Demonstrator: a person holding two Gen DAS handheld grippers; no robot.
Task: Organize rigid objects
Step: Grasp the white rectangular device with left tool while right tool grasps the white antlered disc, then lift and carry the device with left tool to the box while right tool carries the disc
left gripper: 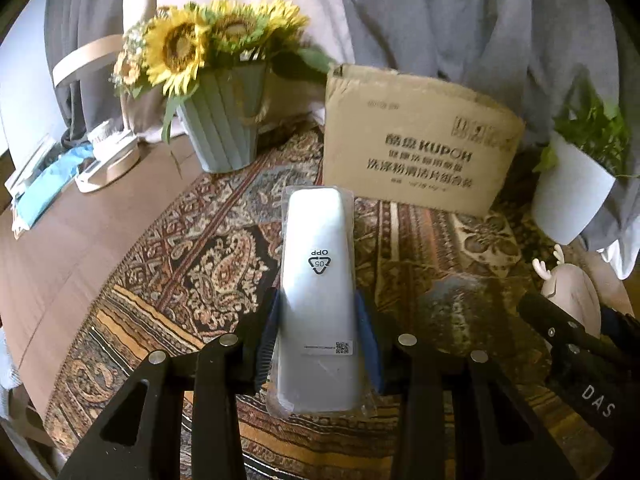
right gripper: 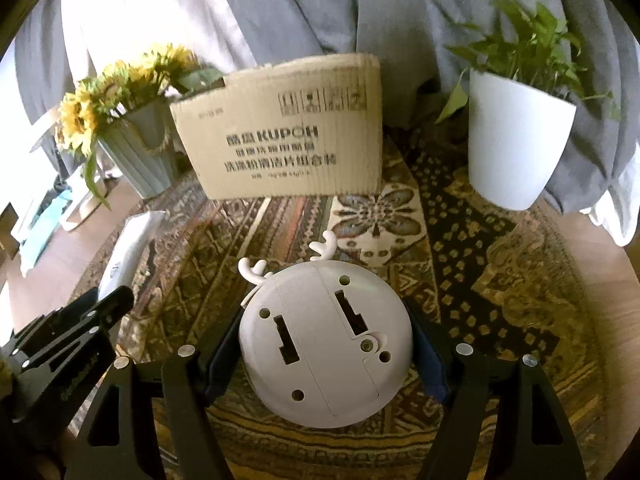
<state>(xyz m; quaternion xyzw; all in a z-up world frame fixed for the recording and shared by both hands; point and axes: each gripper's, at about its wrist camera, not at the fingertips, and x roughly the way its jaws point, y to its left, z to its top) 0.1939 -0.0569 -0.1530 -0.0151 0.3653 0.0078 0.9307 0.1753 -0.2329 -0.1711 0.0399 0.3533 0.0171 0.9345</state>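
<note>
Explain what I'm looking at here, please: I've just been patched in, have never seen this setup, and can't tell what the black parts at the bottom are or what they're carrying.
There is no robot arm. A person holds a pair of hand-held tongs in each hand, and each has a fisheye camera looking forward along its two fingers, so the black parts are the tongs themselves.

In the left wrist view, the left tongs are shut on a long white plastic-wrapped pack. In the right wrist view, the right tongs are shut on a round white gadget with small antlers, its underside facing the camera.

Below lies a patterned rug. Behind stand a cardboard box, a sunflower pot on the left and a white plant pot on the right.
</note>
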